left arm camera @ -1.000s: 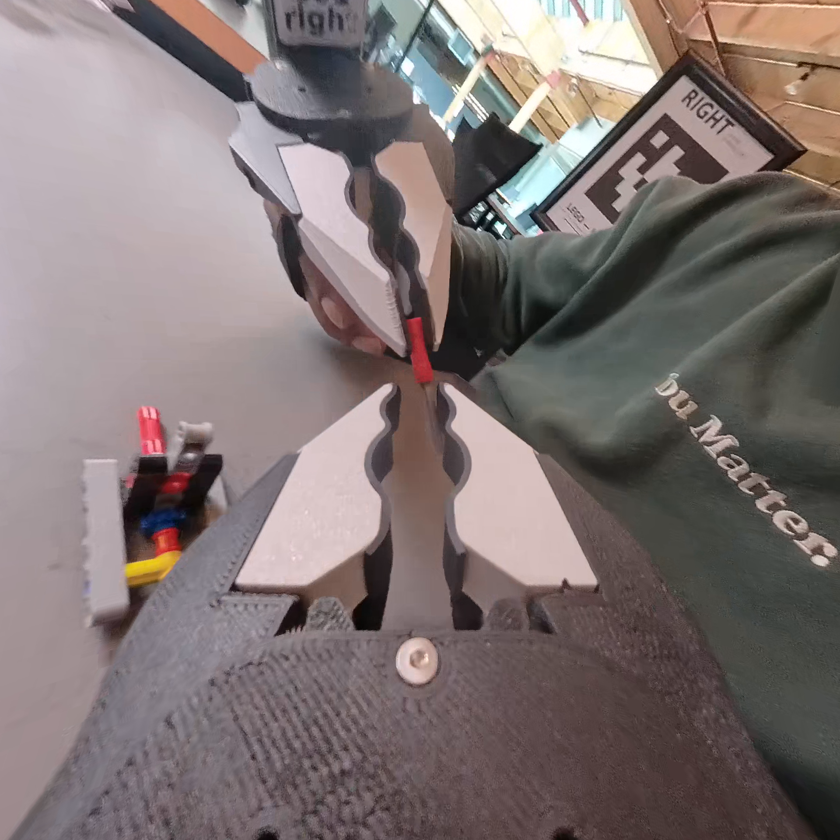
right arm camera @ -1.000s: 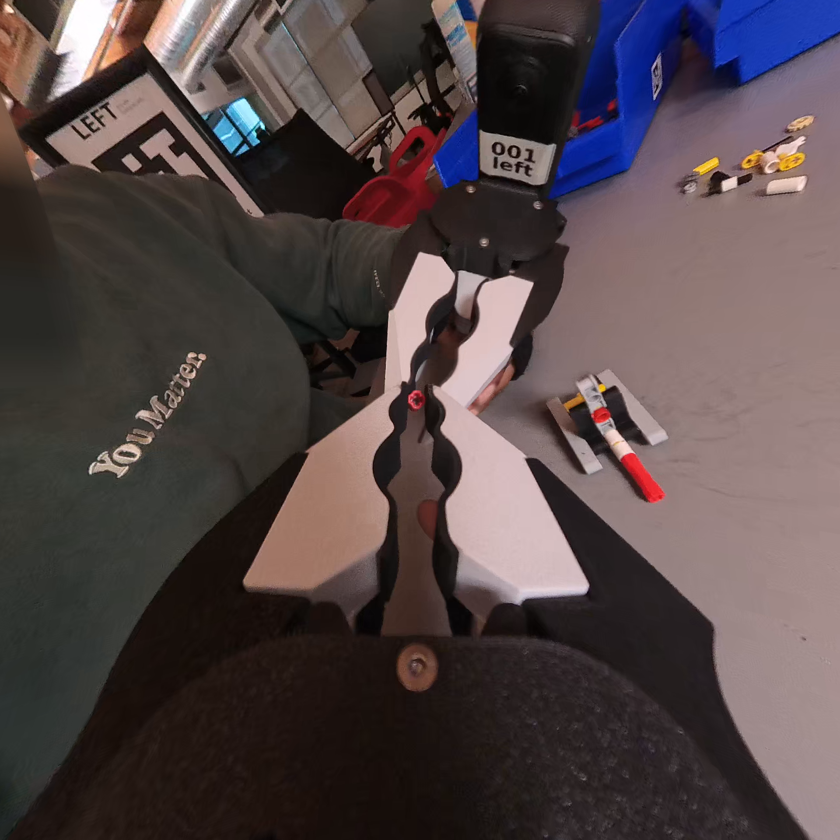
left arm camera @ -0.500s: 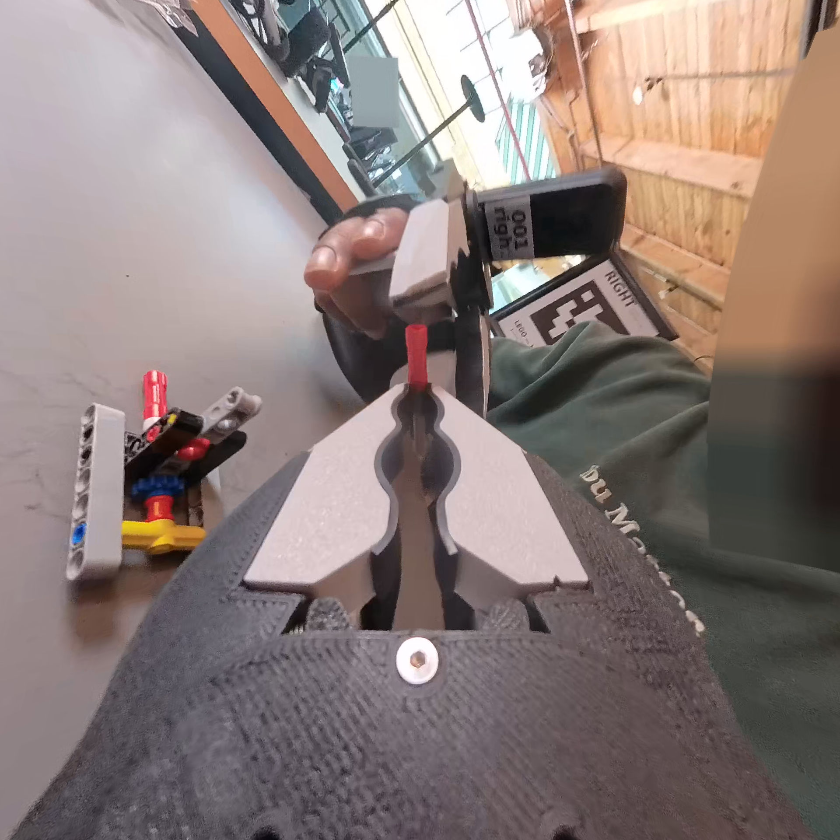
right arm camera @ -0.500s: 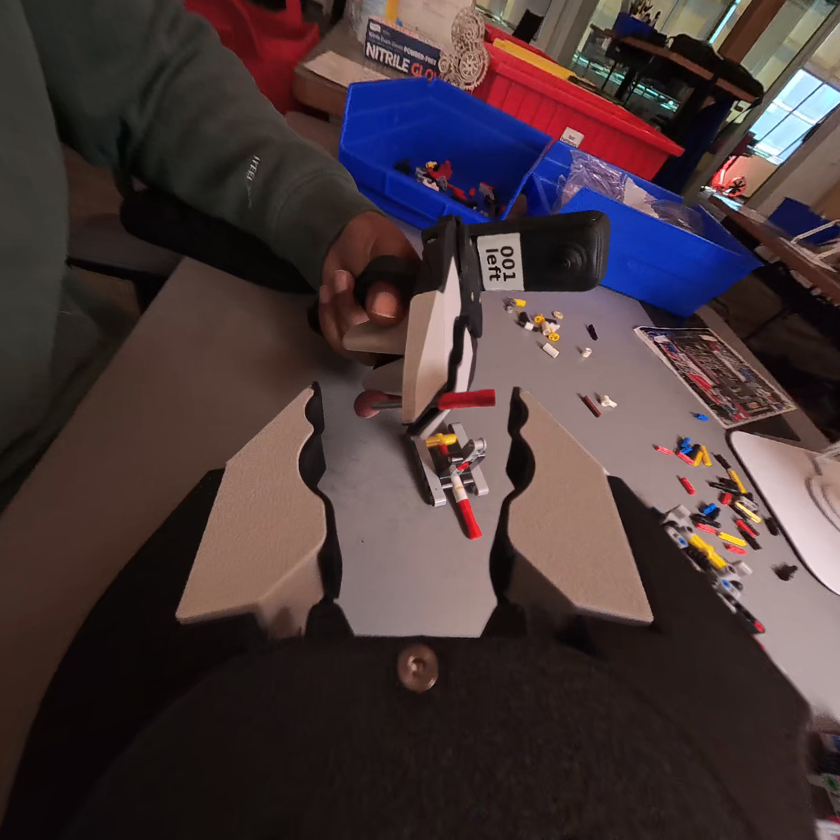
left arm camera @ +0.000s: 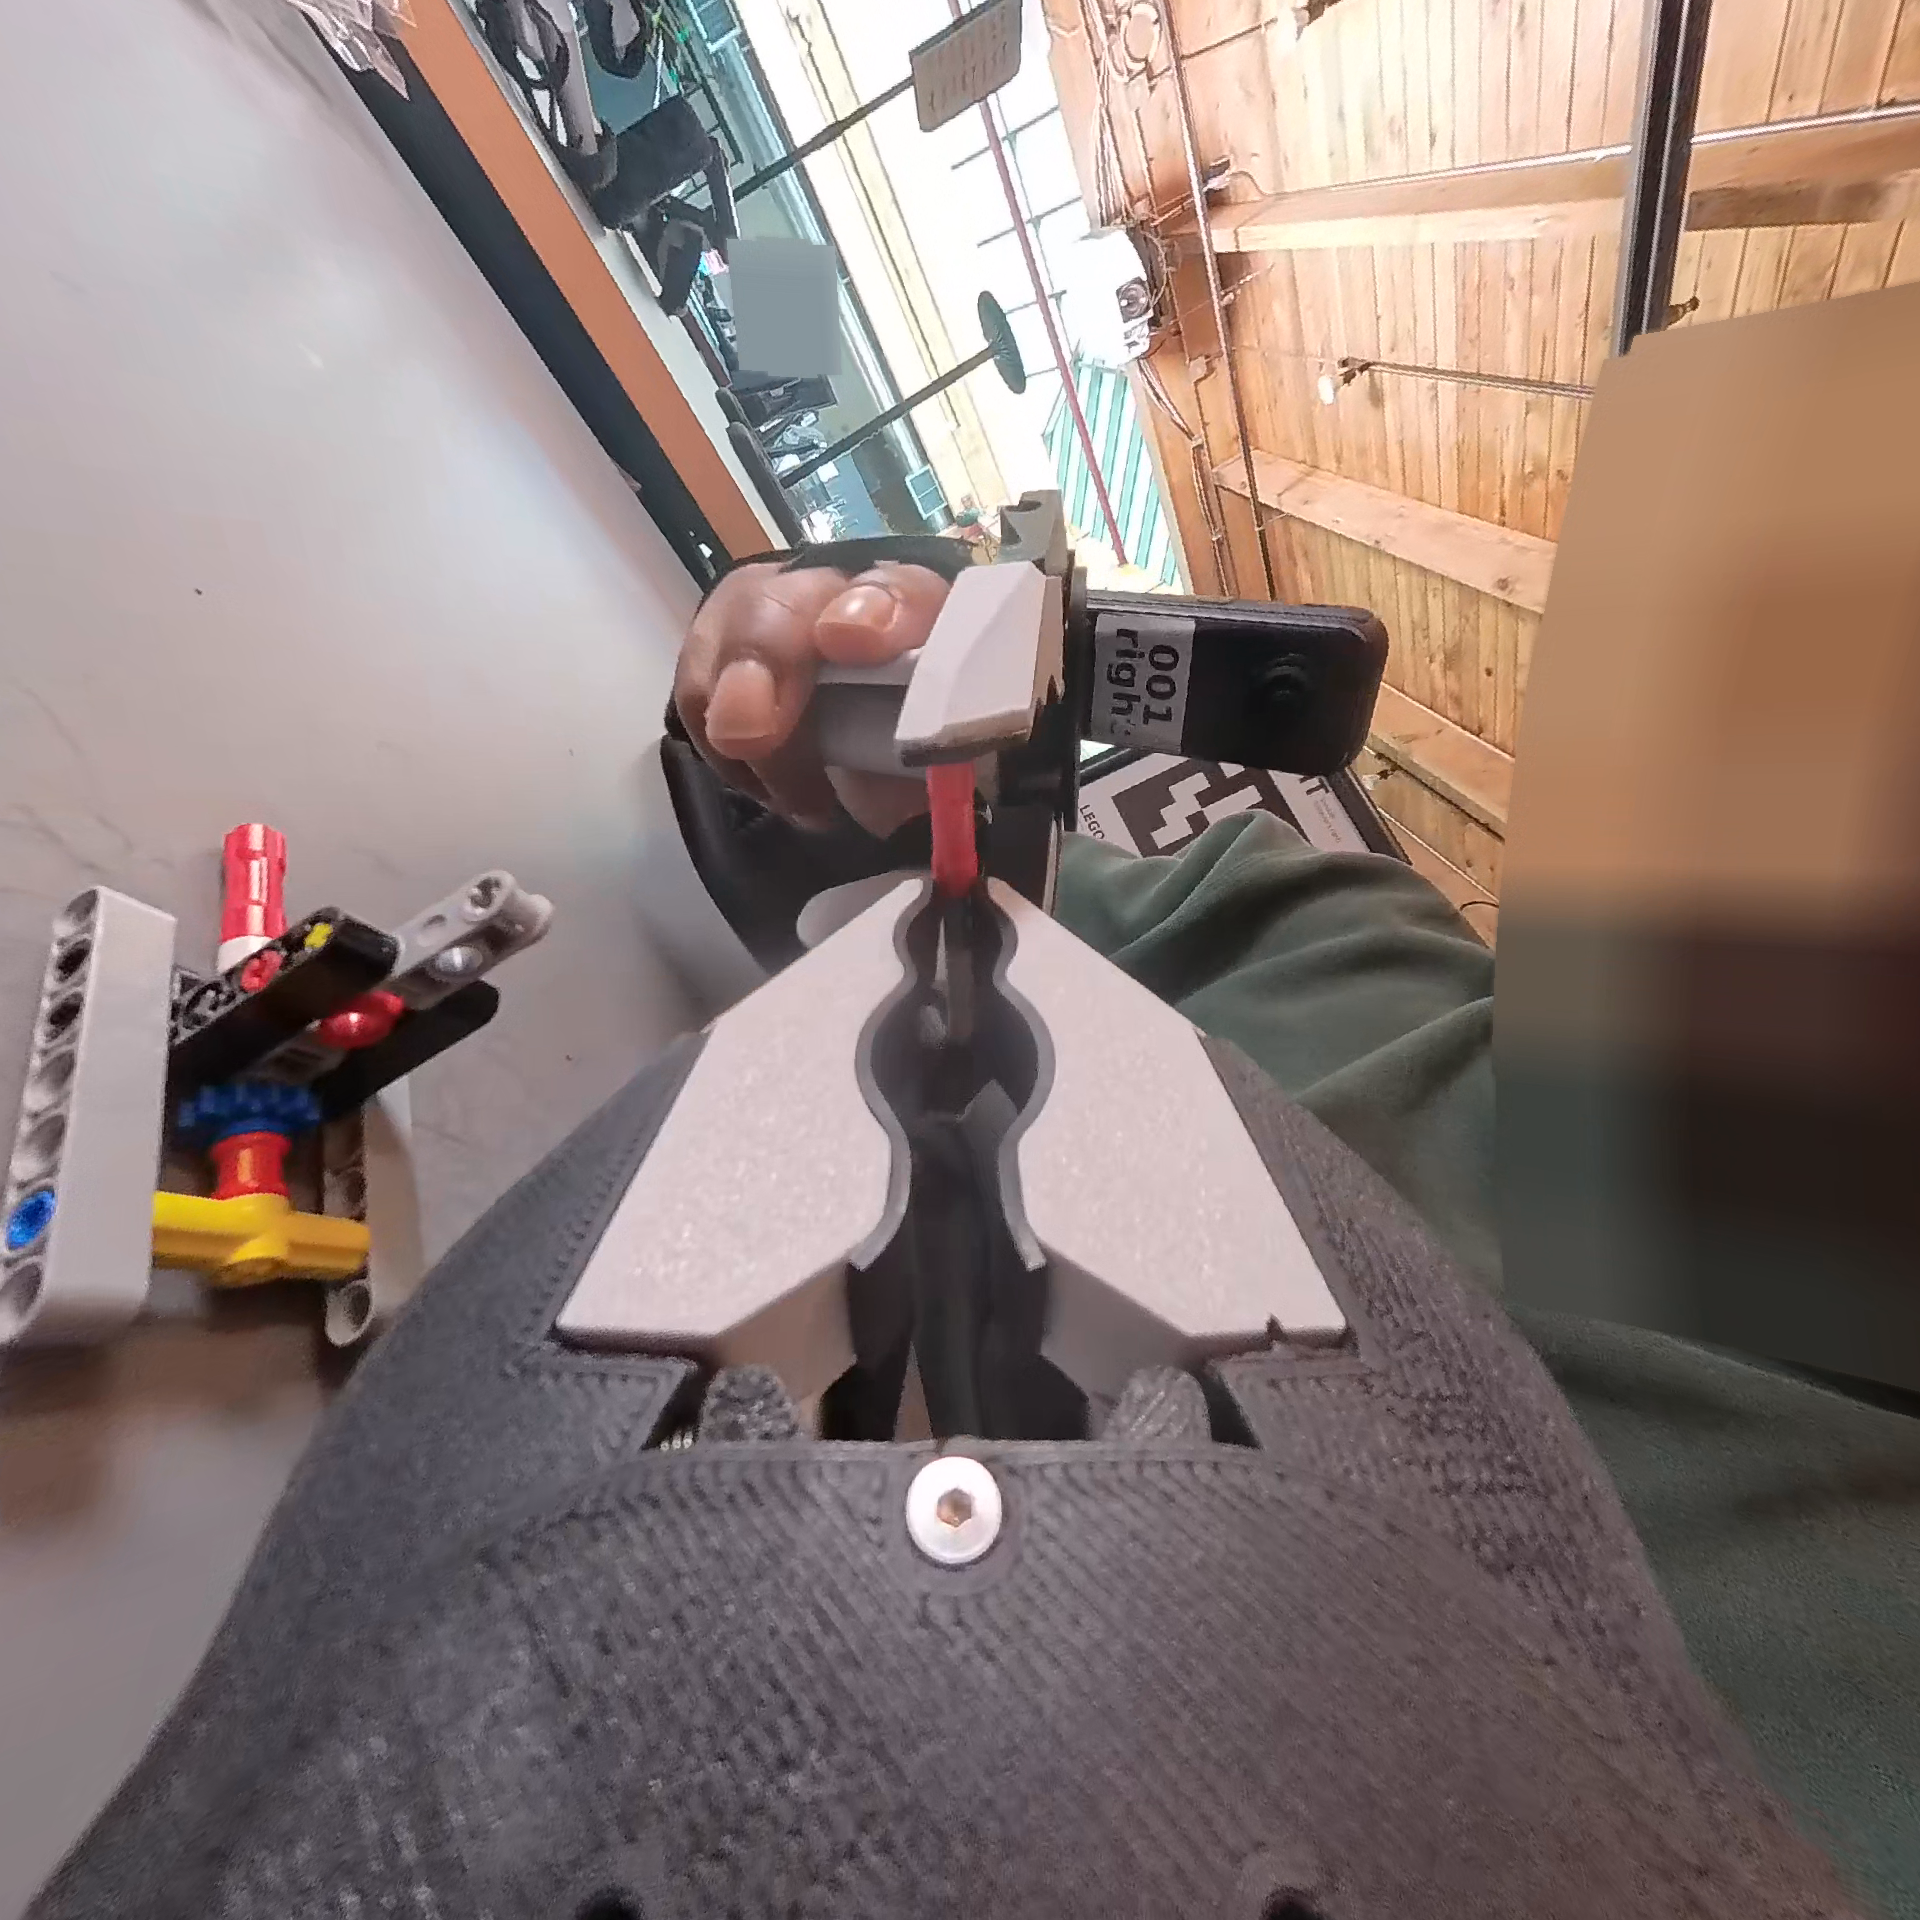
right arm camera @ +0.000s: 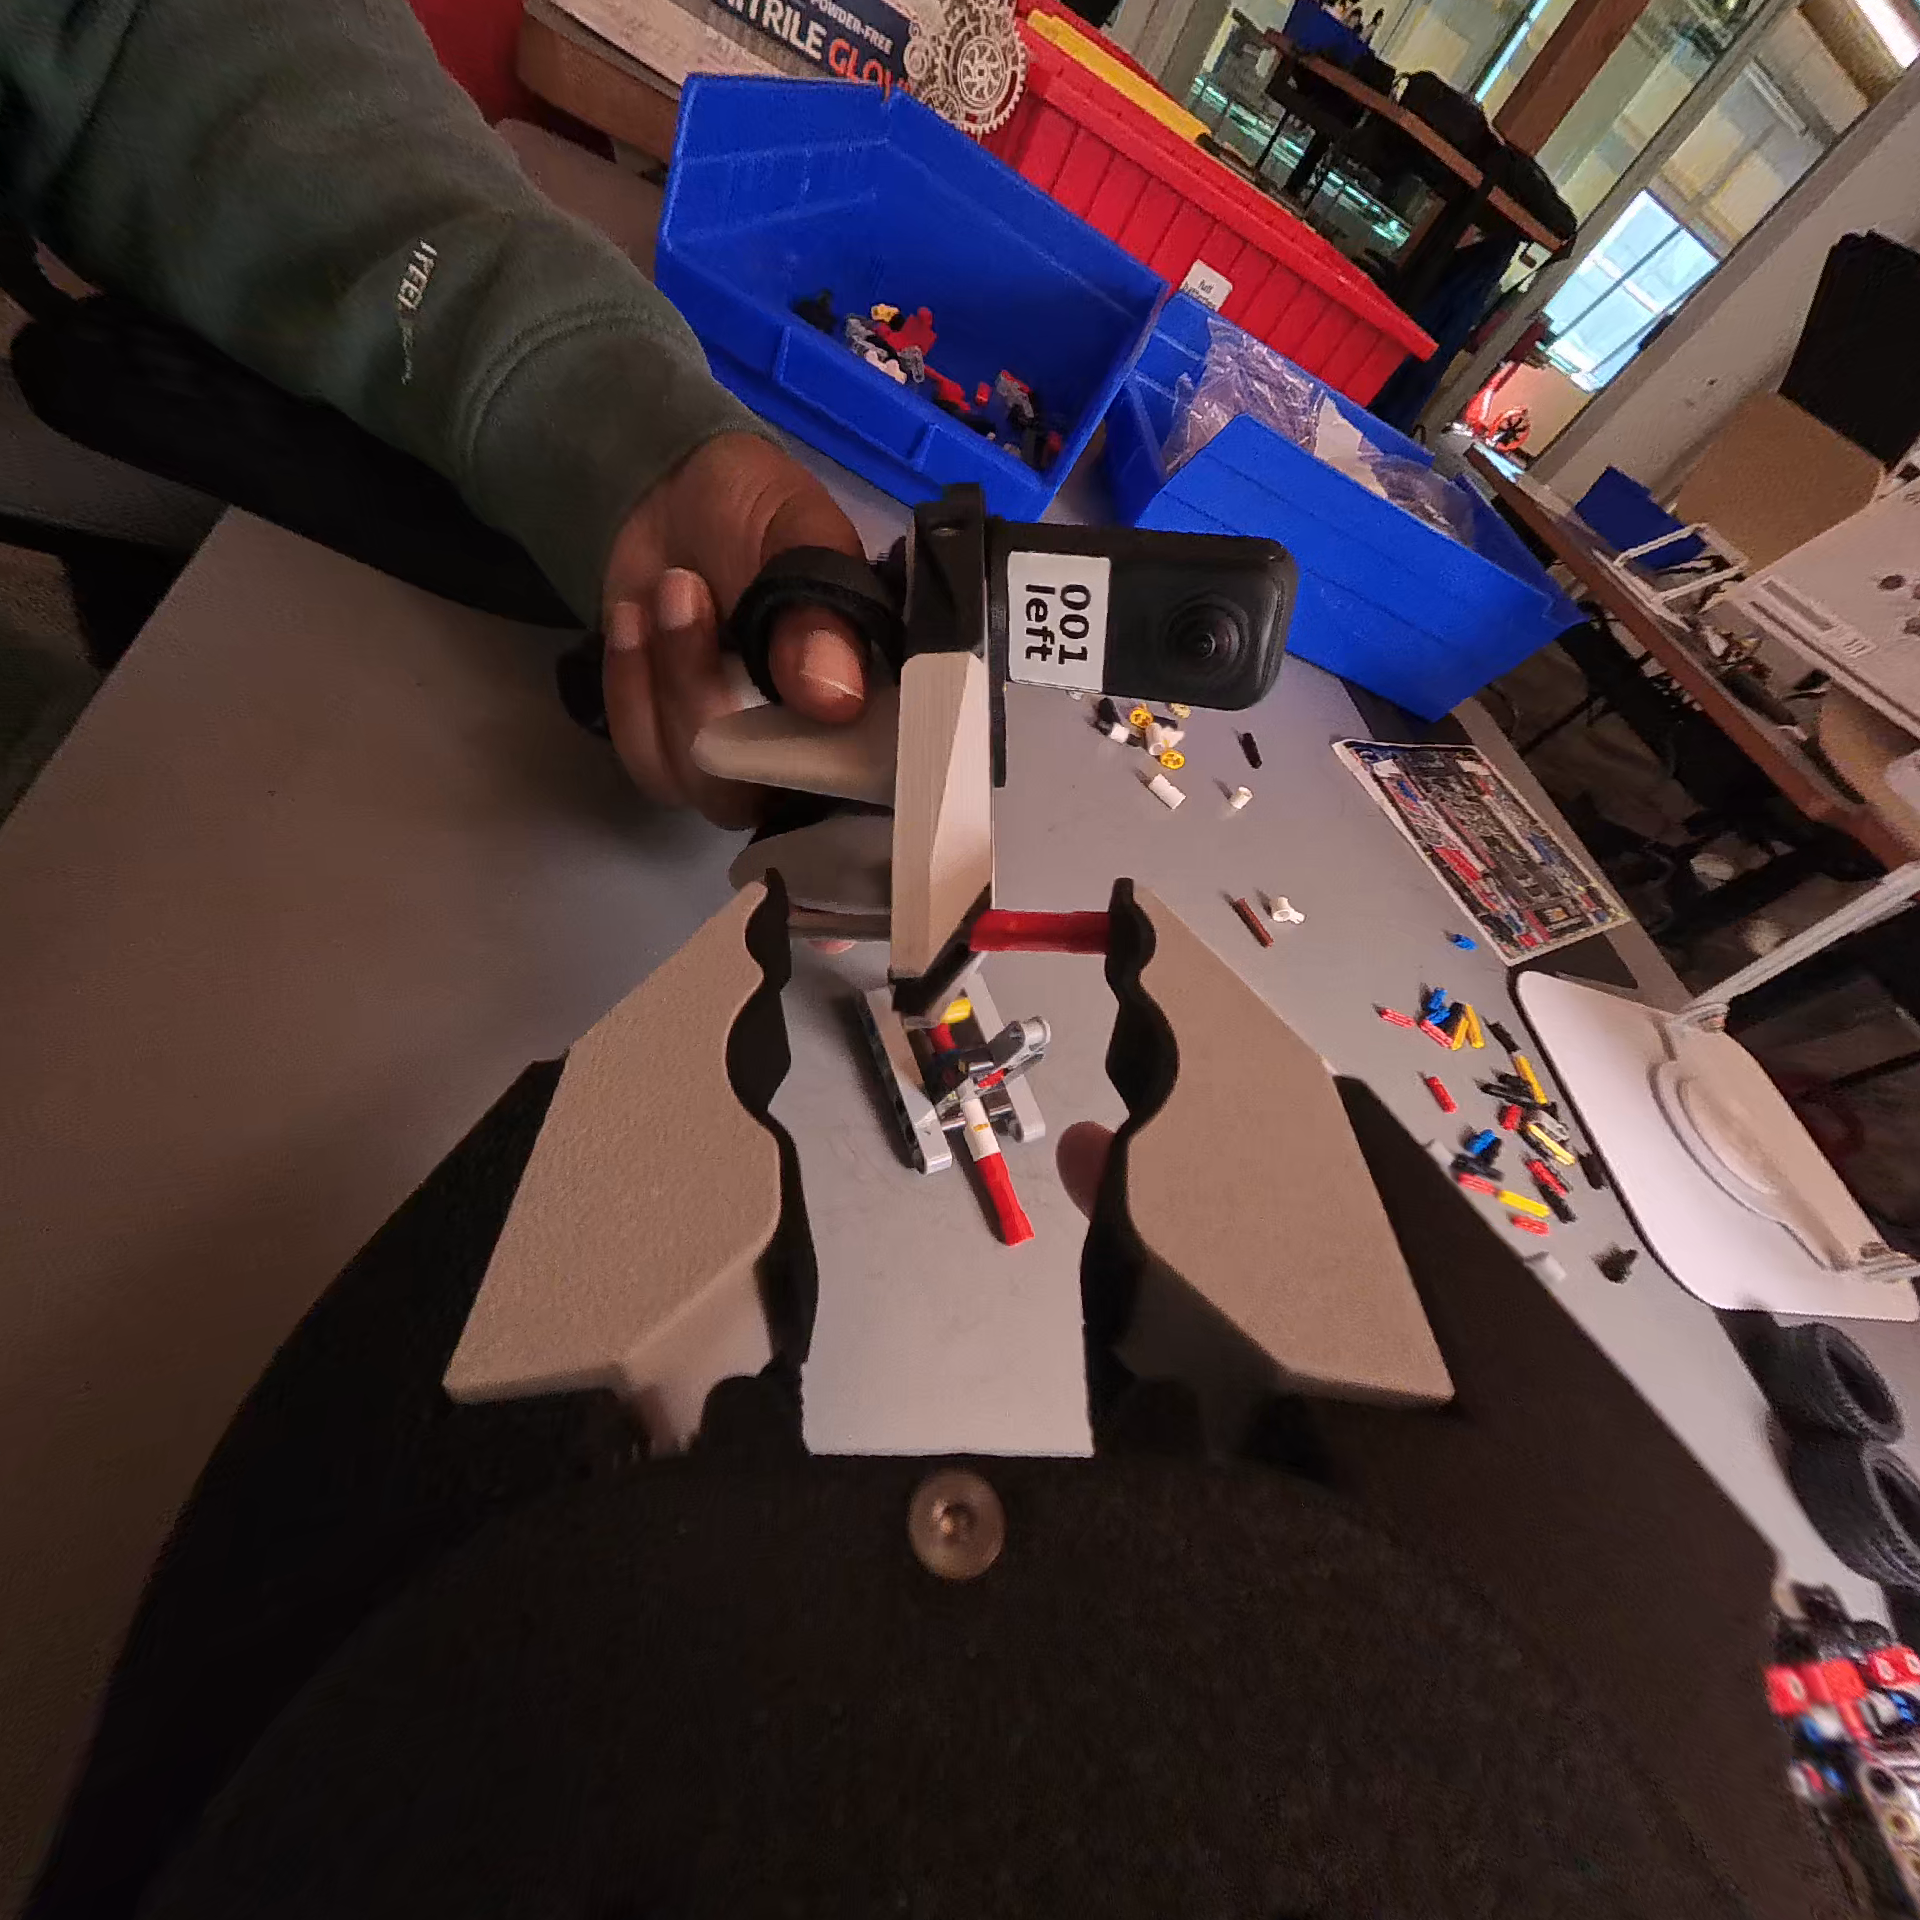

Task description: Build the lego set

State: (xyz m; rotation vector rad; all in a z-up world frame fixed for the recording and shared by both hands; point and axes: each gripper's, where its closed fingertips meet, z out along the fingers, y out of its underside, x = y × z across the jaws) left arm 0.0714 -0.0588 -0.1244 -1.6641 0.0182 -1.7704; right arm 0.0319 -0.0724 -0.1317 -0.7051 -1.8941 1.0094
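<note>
Red axle (left arm camera: 951, 831) between closed left fingers (left arm camera: 831, 1039)

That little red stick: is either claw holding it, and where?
The left gripper pinches the red rod at one end, between its fingertips. The right gripper is open.

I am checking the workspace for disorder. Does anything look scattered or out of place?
Yes: small coloured pieces lie loose across the grey table, not in the blue bin. The left gripper pinches a red pin.
</note>
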